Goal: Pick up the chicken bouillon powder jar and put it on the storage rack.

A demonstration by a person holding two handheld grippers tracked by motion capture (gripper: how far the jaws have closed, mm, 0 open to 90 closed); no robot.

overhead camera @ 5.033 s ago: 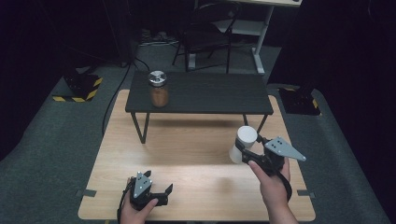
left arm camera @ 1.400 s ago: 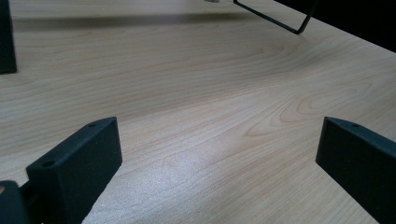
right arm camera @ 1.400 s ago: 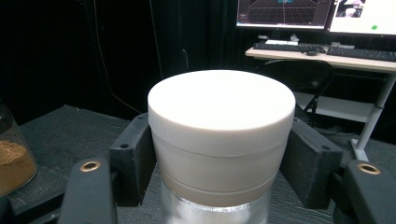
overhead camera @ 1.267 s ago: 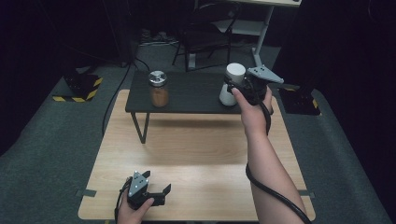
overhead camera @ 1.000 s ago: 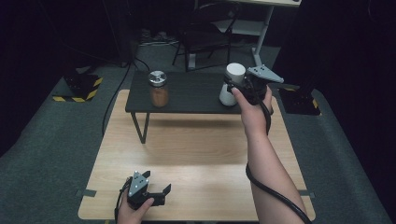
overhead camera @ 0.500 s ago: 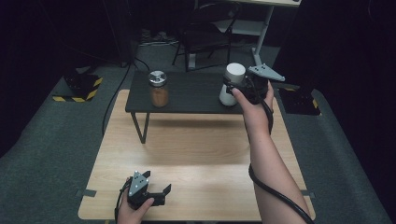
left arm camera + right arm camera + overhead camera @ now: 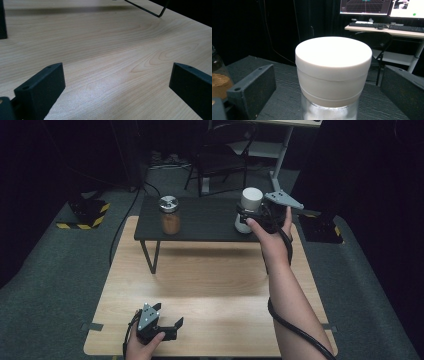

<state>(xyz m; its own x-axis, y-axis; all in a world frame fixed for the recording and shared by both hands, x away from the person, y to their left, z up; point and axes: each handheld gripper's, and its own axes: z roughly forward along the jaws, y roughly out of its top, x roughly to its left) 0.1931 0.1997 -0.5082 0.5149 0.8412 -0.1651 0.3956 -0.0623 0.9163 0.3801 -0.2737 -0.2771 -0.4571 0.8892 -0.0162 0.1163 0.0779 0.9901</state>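
white-capped jar set down, my jaws let go

my right gripper [image 7: 248,216] has just been opening, and in the right gripper view its two black jaws now stand wide on either side of the white-capped jar [image 7: 333,75], with the jar between them but neither pad pressing on it. the jar [image 7: 248,210] stands upright near the right end of the black bench [image 7: 200,222], well apart from the amber spice jar [image 7: 170,215] toward the left end. its long axis is vertical and it sits straight ahead, deep between my jaws (so any sideways swing would clip it). the way out, i judge, is straight back along my own line, toward the near edge of the bench. my left gripper [image 7: 167,320] rests far off at the near edge of the wooden table [image 7: 210,285], jaws spread with nothing but bare wood between them.
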